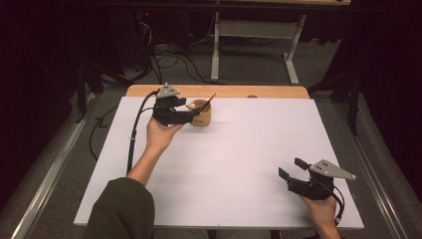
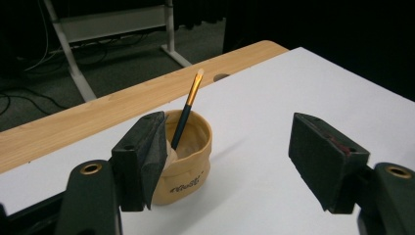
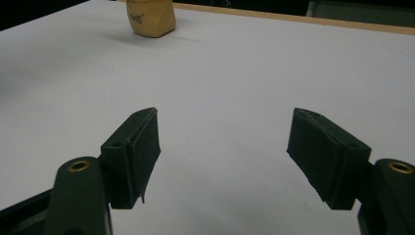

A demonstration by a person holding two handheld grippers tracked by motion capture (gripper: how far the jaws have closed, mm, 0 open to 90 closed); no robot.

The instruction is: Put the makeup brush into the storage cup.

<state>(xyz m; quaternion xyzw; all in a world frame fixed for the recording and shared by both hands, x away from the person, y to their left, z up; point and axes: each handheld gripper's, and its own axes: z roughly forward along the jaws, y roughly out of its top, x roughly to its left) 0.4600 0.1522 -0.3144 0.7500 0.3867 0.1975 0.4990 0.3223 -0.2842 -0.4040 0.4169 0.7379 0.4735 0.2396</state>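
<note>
The left gripper (image 1: 191,110) is located at the far left of the white board (image 1: 239,164), held from below by the left hand (image 1: 160,133). Its jaws are spread wide and are pointed toward the tan pouch (image 1: 201,114). In the left gripper view, the pouch (image 2: 188,161) is seen just beyond the left jaw, which overlaps its near side; whether the pad actually touches the pouch cannot be determined from this angle. The other jaw is well apart from the pouch, over bare board. Nothing is clamped between the pads.

The pouch is positioned upright near the far edge of the board, close to the wooden table edge (image 1: 259,91). A soft, rolled rim is shown, and small dark lettering is printed on its side. A brush (image 2: 188,110) is stood inside it, tilted, with a dark handle, a gold ferrule and a pale tip (image 2: 199,72) pointing up and away. In the high view the brush (image 1: 209,101) is seen leaning to the right out of the pouch.

The middle of the board is bare.

The right gripper (image 1: 291,169) is located at the near right of the board, held in the right hand (image 1: 322,211). Its jaws are fully spread, with only board surface (image 3: 220,98) between them. In the right gripper view the pouch (image 3: 150,17) is seen far off at the upper left, well apart from this gripper.
</note>
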